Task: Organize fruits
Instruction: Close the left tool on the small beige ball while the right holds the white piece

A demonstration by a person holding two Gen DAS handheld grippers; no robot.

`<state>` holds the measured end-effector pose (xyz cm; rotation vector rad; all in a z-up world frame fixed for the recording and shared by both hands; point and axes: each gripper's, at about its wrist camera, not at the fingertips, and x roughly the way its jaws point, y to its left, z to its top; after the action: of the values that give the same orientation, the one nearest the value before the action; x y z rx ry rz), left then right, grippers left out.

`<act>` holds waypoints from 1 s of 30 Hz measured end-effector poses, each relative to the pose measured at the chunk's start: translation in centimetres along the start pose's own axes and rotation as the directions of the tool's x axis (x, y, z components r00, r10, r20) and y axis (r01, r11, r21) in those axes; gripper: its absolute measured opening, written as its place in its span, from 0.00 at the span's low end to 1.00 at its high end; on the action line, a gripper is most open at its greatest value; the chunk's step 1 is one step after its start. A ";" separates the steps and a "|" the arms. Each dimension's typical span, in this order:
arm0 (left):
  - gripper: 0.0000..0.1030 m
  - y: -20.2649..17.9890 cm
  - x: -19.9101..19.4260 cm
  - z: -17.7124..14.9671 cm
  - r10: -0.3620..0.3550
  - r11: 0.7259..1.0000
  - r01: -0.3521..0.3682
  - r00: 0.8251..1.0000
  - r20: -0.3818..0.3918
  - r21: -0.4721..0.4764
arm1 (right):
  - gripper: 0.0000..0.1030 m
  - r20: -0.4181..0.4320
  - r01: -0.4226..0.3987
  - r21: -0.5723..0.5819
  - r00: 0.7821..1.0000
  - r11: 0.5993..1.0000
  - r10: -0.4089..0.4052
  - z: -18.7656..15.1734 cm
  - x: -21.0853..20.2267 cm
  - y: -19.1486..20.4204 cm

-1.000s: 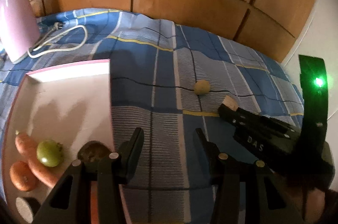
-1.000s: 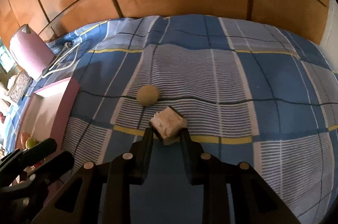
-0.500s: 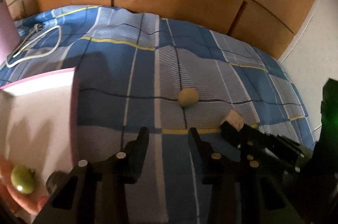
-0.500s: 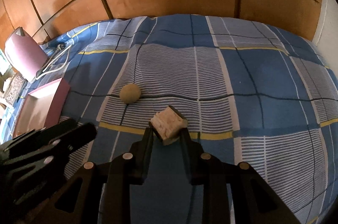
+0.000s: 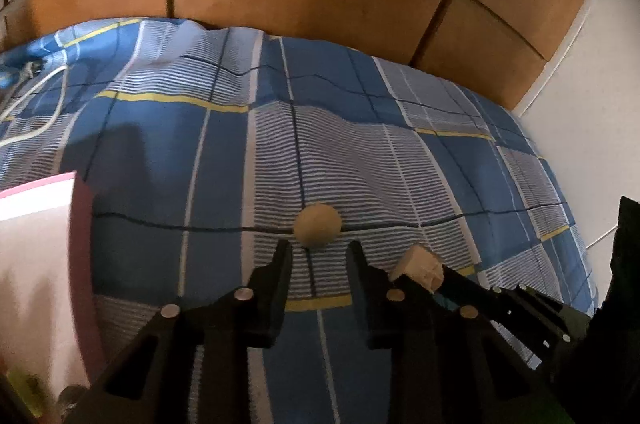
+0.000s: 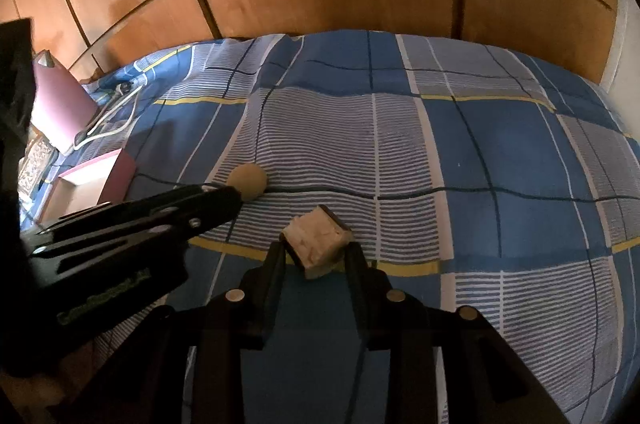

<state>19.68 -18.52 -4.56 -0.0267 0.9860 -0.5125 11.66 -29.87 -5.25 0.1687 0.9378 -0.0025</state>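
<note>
**Left gripper lines up on the ball; right holds the cube**

Moved since the earlier frames: the left gripper [image 5: 316, 252] has swung away from the tray [image 5: 36, 208] toward the middle of the bed, and its jaws have just been closing with nothing between them. They now stand narrow, a strip of bedspread [image 5: 360, 152] showing in the gap.

- Ball [image 5: 317, 225]: small, round, tan; lies on the bedspread just beyond the left fingertips, centred on the gap, apparently not touched.
- Cube [image 6: 316, 242]: pale, dark-edged; sits tilted between the right gripper [image 6: 316, 252] tips. Those jaws have just been opening a little; whether the pads still press on it, I cannot tell.
- Tray: pink-rimmed, at the left edge of both views, well apart from the ball.
- Cable [image 6: 116, 116]: white, far left, near a pink appliance [image 6: 60, 104].

Step in hand, as judged: pick up the ball with the left gripper. The gap looks narrower than the ball, so the jaws should open wider first, then come down straddling it at its widest part. A round thing on soft cloth may roll if nudged by one finger; close slowly and evenly.
</note>
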 end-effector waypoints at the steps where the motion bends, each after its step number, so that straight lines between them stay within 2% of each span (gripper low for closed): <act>1: 0.24 -0.1 0.2 0.0 -0.001 1.000 0.001 1.000 -0.001 0.001 | 0.30 0.002 0.001 -0.002 1.000 1.000 -0.001 0.0 0.0 0.0; 7: 0.22 -0.3 1.5 0.3 -0.018 1.000 0.018 1.000 -0.012 -0.015 | 0.30 0.009 -0.002 -0.012 1.000 1.000 0.003 0.0 0.0 0.0; 10: 0.22 -0.5 2.0 0.5 -0.010 1.000 0.010 1.000 -0.012 -0.010 | 0.30 0.015 -0.001 -0.011 1.000 1.000 0.001 0.1 -0.1 0.0; 14: 0.17 -0.3 2.8 0.7 -0.003 0.999 0.002 1.000 -0.021 -0.037 | 0.30 0.015 -0.002 -0.015 1.000 1.000 0.002 0.2 -0.1 -0.1; 18: 0.17 -0.2 2.6 0.5 -0.002 1.000 0.002 1.000 -0.012 -0.029 | 0.30 0.016 -0.009 -0.010 1.000 1.000 0.010 0.1 -0.1 -0.2; 19: 0.20 -0.1 2.4 0.4 0.009 1.000 -0.009 1.000 -0.007 -0.028 | 0.30 0.017 -0.011 -0.008 1.000 1.000 0.012 0.1 -0.1 -0.3; 20: 0.29 -0.1 2.4 0.4 0.004 1.000 -0.004 1.000 -0.007 -0.030 | 0.30 0.015 -0.016 0.002 1.000 1.000 0.016 0.1 -0.1 -0.4; 22: 0.38 0.0 2.3 0.4 0.001 0.999 -0.001 1.000 0.001 -0.036 | 0.30 0.014 -0.018 0.011 1.000 1.000 0.018 0.1 -0.1 -0.5; 30: 0.39 -0.6 2.8 1.2 -0.005 1.000 0.005 1.000 -0.001 -0.016 | 0.32 0.012 -0.015 0.005 1.000 1.000 0.015 0.3 0.0 -0.5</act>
<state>21.63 -20.52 -5.99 -0.0437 0.9914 -0.5092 11.91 -30.45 -5.18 0.1801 0.9248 0.0079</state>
